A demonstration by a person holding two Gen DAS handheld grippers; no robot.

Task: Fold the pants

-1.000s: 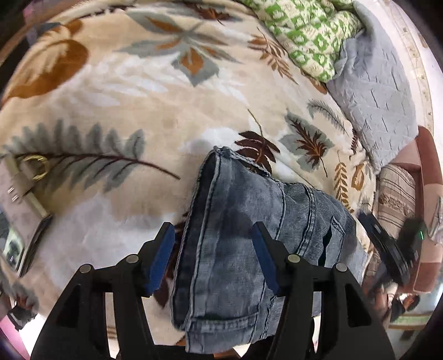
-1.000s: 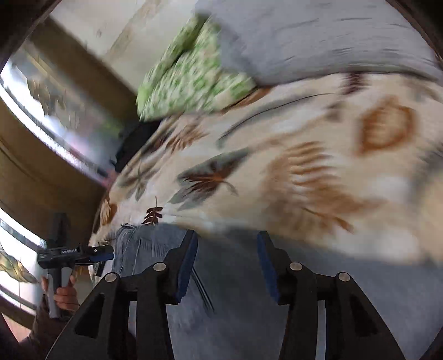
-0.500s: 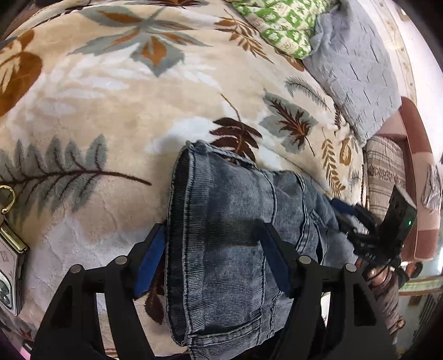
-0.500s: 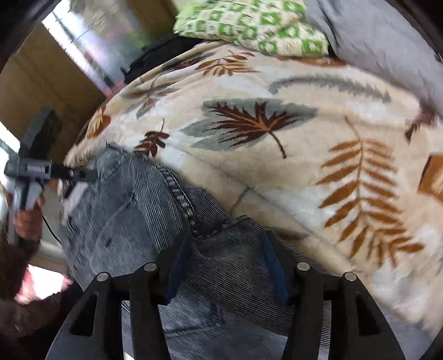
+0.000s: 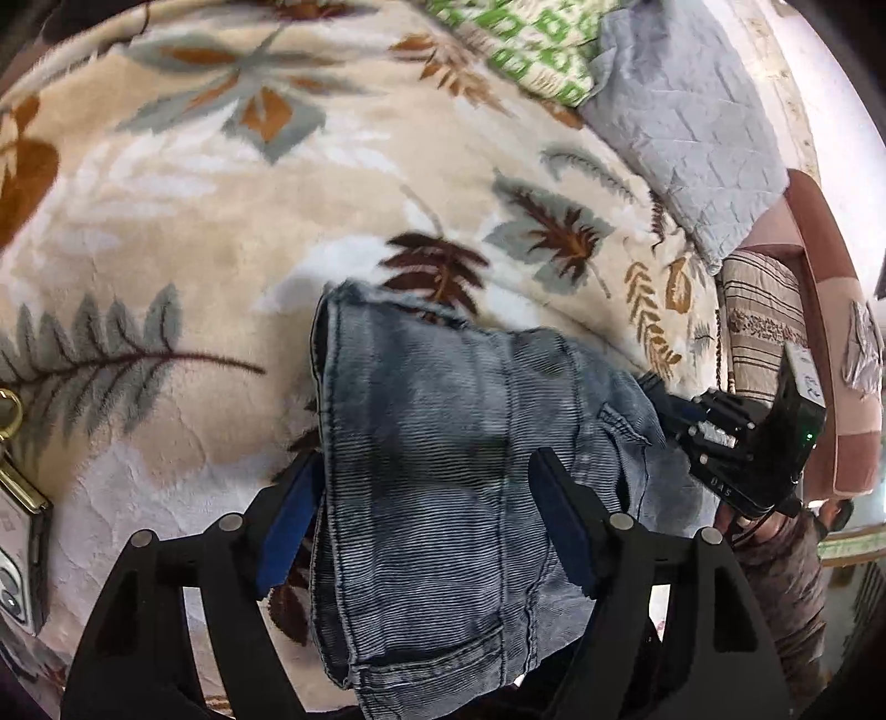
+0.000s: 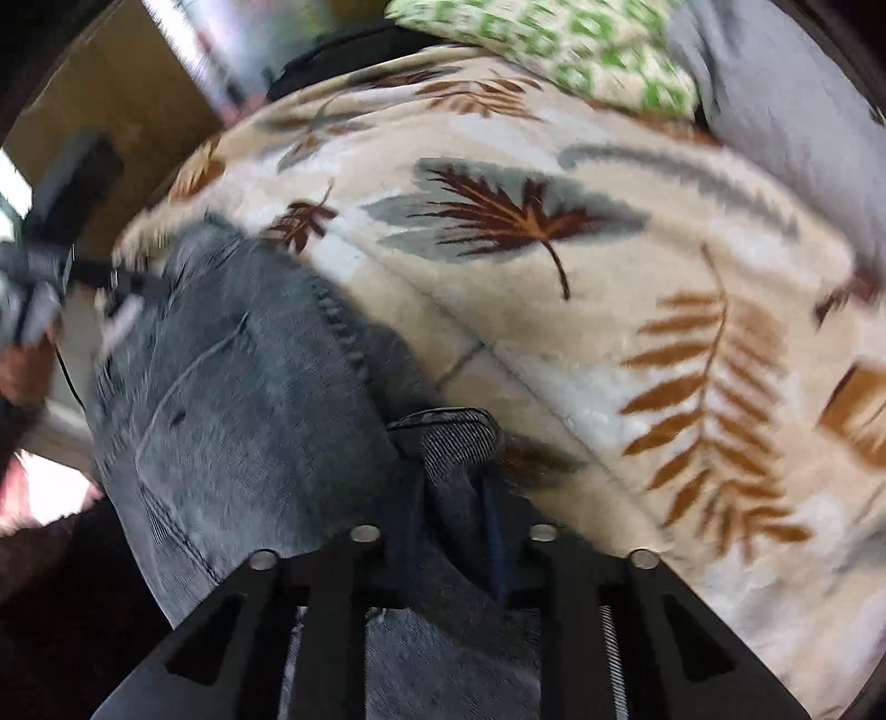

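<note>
Grey-blue denim pants lie folded on a leaf-patterned blanket. My left gripper is open, its blue-padded fingers on either side of the folded stack near the front edge. In the right wrist view my right gripper is shut on a bunched fold of the pants at their right edge; the rest of the pants spread to the left. The right gripper also shows in the left wrist view, at the far right of the pants.
A green-patterned cushion and a grey quilted pillow lie at the back of the bed. A phone and strap with a gold ring sit at the left edge. A striped cushion is at right.
The right gripper came down onto the pants' edge and closed on a fold of denim. The left gripper stayed open over the folded stack.
</note>
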